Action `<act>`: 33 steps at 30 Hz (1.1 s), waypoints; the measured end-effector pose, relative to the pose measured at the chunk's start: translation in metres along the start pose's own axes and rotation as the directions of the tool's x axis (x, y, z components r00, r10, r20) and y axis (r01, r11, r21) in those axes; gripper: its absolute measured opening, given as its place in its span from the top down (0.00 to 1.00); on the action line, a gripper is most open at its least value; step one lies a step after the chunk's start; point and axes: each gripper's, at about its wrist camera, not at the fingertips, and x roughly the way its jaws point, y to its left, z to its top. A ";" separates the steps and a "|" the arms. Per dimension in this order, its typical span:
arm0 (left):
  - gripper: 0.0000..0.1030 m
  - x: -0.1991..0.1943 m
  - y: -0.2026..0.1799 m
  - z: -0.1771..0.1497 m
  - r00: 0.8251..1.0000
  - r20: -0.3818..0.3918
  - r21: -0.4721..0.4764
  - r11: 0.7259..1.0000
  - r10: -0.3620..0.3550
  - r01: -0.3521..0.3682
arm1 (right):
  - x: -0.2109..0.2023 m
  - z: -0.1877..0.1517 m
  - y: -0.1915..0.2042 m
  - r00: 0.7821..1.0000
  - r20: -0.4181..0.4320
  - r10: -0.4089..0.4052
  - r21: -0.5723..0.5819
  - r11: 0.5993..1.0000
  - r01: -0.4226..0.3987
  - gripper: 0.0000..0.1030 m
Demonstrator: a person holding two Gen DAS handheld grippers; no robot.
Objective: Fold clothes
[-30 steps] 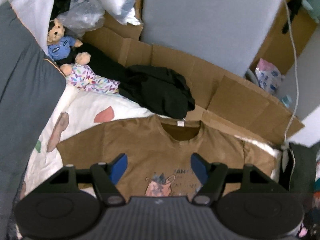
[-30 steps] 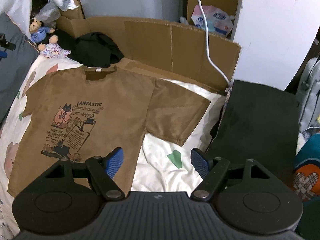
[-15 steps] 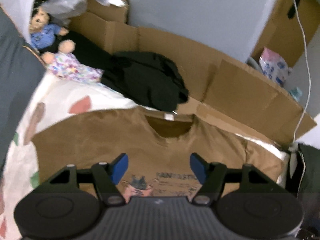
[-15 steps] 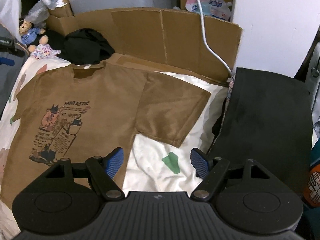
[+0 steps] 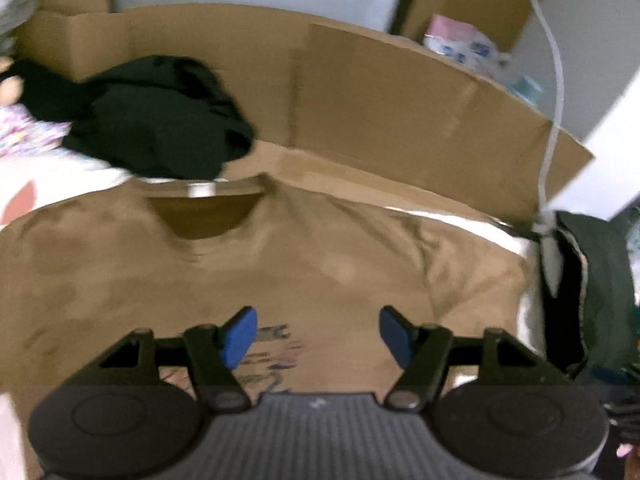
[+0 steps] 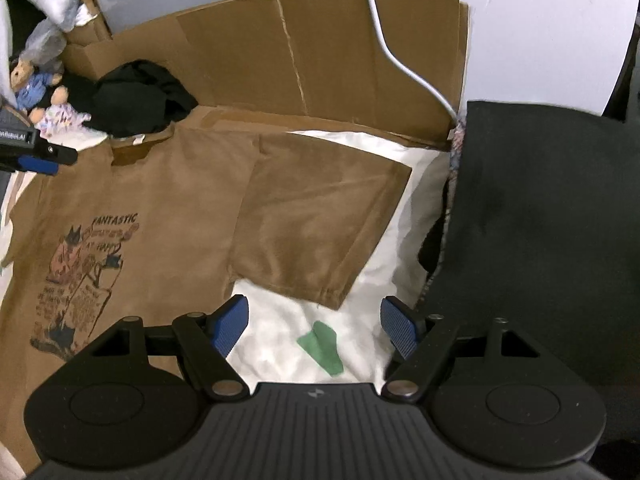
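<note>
- Brown T-shirt (image 6: 168, 208) lies flat on the bed; its collar now sits closer than before.
- Left tool (image 5: 316, 334) and right tool (image 6: 316, 326) both released.
- Black garment (image 5: 156, 116) at 11 o'clock, cardboard (image 6: 320, 52) at 12.

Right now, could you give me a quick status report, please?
Left gripper, right gripper open, empty. Brown T-shirt flat, unfolded. Black garment touches collar.

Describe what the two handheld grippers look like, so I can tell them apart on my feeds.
They look the same: left gripper and right gripper each have a ribbed dark-grey body, black linkage arms with silver pivot screws, two round black discs, and blue ribbed finger pads. A small pale logo sits on each body. No sleeves or cables show.
</note>
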 end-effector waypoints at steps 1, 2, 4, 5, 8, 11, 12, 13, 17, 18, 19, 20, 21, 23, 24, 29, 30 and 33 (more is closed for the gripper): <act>0.36 0.006 -0.005 -0.004 1.000 -0.001 0.007 1.000 -0.016 0.016 | 0.007 -0.001 -0.002 1.000 -0.009 0.007 0.006 1.000 -0.007 0.25; 0.40 0.011 -0.009 -0.007 1.000 -0.006 0.012 0.999 -0.029 0.030 | 0.012 -0.002 -0.002 1.000 -0.022 0.001 0.006 1.000 -0.001 0.25; 0.45 0.020 -0.017 -0.014 0.998 -0.017 0.022 0.998 -0.053 0.053 | 0.023 -0.003 -0.001 0.999 -0.052 -0.008 -0.003 1.000 0.008 0.25; 0.48 0.024 -0.023 -0.016 0.998 -0.023 0.041 0.997 -0.067 0.067 | 0.028 -0.004 0.000 0.998 -0.062 -0.010 -0.007 1.000 0.010 0.25; 0.49 0.038 -0.043 -0.023 0.994 -0.031 0.120 0.987 -0.109 0.112 | 0.037 -0.004 0.002 0.998 -0.068 -0.001 -0.017 1.000 0.000 0.24; 0.58 0.057 -0.062 -0.033 0.985 -0.074 0.180 0.969 -0.156 0.167 | 0.045 -0.005 0.004 0.997 -0.073 0.008 -0.028 1.000 -0.010 0.24; 0.61 0.063 -0.069 -0.037 0.982 -0.091 0.203 0.963 -0.165 0.180 | 0.048 -0.005 0.004 0.997 -0.075 0.011 -0.031 0.999 -0.014 0.24; 0.63 0.067 -0.073 -0.040 0.980 -0.102 0.216 0.958 -0.172 0.191 | 0.051 -0.005 0.005 0.997 -0.076 0.014 -0.035 0.999 -0.017 0.24; 0.73 0.090 -0.087 -0.052 0.968 -0.153 0.246 0.941 -0.200 0.233 | 0.063 -0.006 0.007 0.996 -0.084 0.027 -0.049 0.998 -0.031 0.24; 0.73 0.094 -0.088 -0.054 0.965 -0.164 0.246 0.939 -0.204 0.240 | 0.066 -0.006 0.008 0.996 -0.086 0.030 -0.052 0.998 -0.034 0.24; 0.75 0.098 -0.088 -0.057 0.963 -0.174 0.244 0.938 -0.208 0.247 | 0.069 -0.006 0.008 0.996 -0.087 0.033 -0.055 0.998 -0.038 0.24; 0.77 0.103 -0.089 -0.059 0.960 -0.184 0.243 0.936 -0.212 0.253 | 0.071 -0.006 0.009 0.995 -0.089 0.033 -0.060 0.997 -0.038 0.24; 0.77 0.106 -0.090 -0.061 0.958 -0.190 0.241 0.935 -0.216 0.259 | 0.074 -0.006 0.009 0.995 -0.091 0.028 -0.067 0.997 -0.034 0.24; 0.79 0.113 -0.091 -0.063 0.954 -0.198 0.238 0.933 -0.225 0.269 | 0.079 -0.006 0.009 0.995 -0.096 0.016 -0.084 0.996 -0.025 0.24; 0.80 0.116 -0.092 -0.064 0.952 -0.202 0.236 0.932 -0.229 0.275 | 0.083 -0.007 0.009 0.995 -0.104 0.005 -0.098 0.995 -0.015 0.24; 0.82 0.132 -0.095 -0.070 0.942 -0.220 0.226 0.927 -0.252 0.300 | 0.095 -0.007 0.004 0.989 -0.144 -0.022 -0.125 0.992 0.004 0.37; 0.82 0.136 -0.096 -0.071 0.940 -0.224 0.223 0.926 -0.256 0.305 | 0.096 -0.007 0.002 0.989 -0.145 -0.018 -0.120 0.993 0.000 0.37; 0.84 0.146 -0.099 -0.074 0.933 -0.241 0.224 0.921 -0.266 0.320 | 0.098 -0.006 -0.003 0.990 -0.144 -0.001 -0.109 0.994 -0.015 0.37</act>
